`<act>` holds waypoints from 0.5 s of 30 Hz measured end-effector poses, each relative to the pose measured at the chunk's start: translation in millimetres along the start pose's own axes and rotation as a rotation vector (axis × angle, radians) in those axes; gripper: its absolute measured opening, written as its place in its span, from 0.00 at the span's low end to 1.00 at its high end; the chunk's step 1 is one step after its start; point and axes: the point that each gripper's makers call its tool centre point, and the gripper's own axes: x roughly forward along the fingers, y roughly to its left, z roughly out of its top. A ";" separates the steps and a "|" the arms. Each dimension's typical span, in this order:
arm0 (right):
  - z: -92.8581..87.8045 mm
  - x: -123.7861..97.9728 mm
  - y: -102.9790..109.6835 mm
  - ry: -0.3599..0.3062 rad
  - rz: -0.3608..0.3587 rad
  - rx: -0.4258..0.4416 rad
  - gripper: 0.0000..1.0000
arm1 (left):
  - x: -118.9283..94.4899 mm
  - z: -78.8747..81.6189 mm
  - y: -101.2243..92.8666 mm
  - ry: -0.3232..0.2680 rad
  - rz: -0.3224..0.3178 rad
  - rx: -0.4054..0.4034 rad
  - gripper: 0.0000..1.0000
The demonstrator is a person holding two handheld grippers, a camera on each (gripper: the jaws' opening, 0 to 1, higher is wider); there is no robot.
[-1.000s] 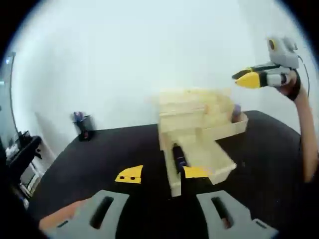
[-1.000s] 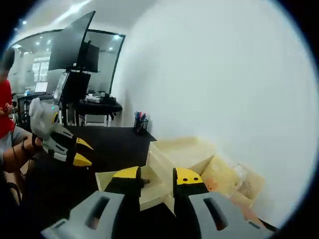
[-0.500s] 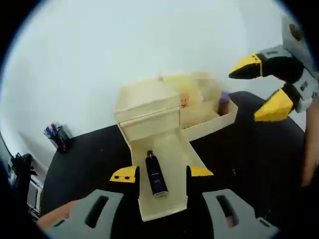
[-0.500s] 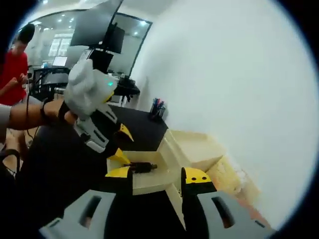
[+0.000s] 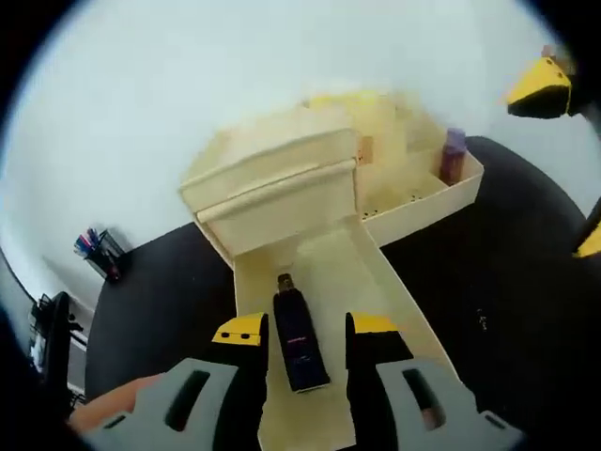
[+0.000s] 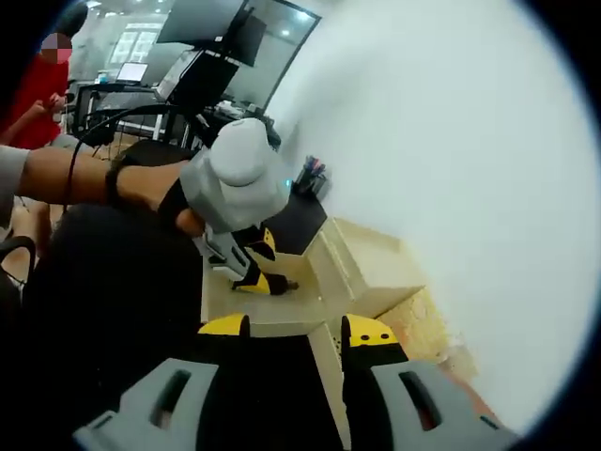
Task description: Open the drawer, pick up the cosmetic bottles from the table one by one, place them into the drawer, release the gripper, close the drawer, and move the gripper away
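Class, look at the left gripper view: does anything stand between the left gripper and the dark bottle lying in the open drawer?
Nothing visible does. The left gripper has its open jaws either side of the dark bottle, which lies in the open drawer.

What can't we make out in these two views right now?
- Dark bottle label: left gripper view, too small to read.
- Same bottle, right gripper view: mostly hidden behind the left gripper.
- Purple-capped bottle: lower part hidden by the tray wall.
- Pen cup: too small.

Pale wooden drawer (image 5: 376, 282) holds a dark navy bottle (image 5: 299, 338); another bottle (image 5: 453, 156) is brown with purple cap. Black tabletop (image 5: 507, 282); jaws yellow-tipped, grey bodies.
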 end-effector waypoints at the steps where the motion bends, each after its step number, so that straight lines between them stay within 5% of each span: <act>1: -1.3 -0.2 2.4 0.004 -0.001 -0.009 0.35 | 1.8 -0.2 0.5 0.004 0.000 -0.002 0.31; 15: -5.9 0.1 5.1 0.028 0.001 -0.036 0.34 | 35.1 -21.5 2.0 0.126 -0.011 -0.098 0.30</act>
